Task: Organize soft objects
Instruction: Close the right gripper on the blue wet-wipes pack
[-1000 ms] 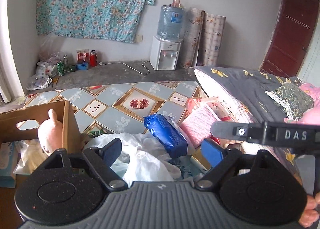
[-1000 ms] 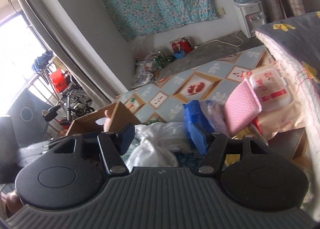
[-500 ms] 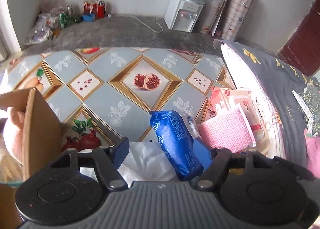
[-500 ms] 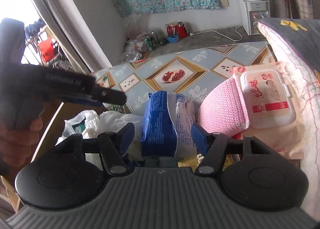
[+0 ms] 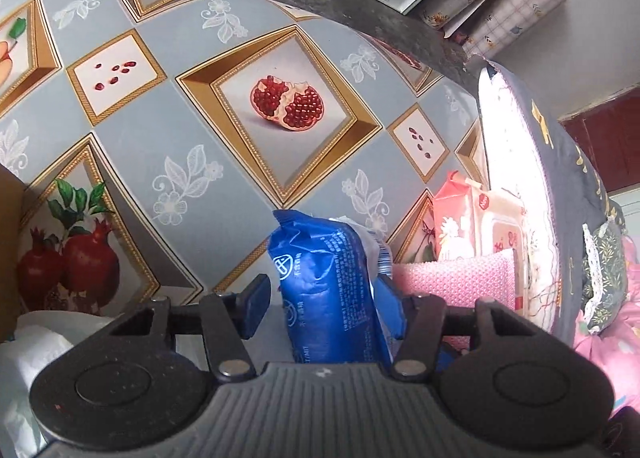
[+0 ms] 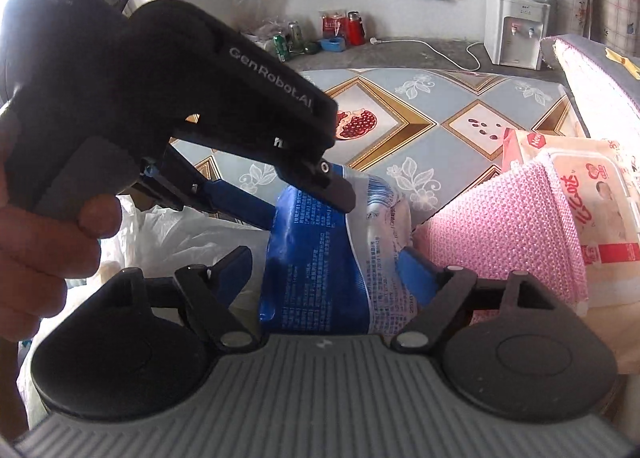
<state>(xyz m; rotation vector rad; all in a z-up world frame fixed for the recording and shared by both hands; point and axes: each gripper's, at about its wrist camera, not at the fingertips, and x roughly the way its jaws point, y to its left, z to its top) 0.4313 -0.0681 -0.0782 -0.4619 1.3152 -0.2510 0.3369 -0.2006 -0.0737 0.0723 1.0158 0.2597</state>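
A blue and white soft pack (image 5: pixel 332 290) stands between the jaws of both grippers. My left gripper (image 5: pixel 324 298) is open around it, its right finger against the pack and its left finger apart from it. In the right wrist view the left gripper (image 6: pixel 308 197) reaches in from the left over the pack's top (image 6: pixel 340 250). My right gripper (image 6: pixel 324 270) is open around the pack's lower part. A pink knitted cloth (image 6: pixel 508 234) lies just right of the pack, also in the left wrist view (image 5: pixel 456 278).
A wet-wipes pack (image 6: pixel 596 193) lies right of the cloth against a grey bedding roll (image 5: pixel 560 185). A white plastic bag (image 6: pixel 176 234) lies to the left. A cardboard box edge (image 5: pixel 8 225) is at far left. The floor mat (image 5: pixel 200 137) extends beyond.
Both grippers have moved forward and down onto the blue pack, which now sits between both pairs of jaws. The left gripper now reaches over the pack in the right wrist view.
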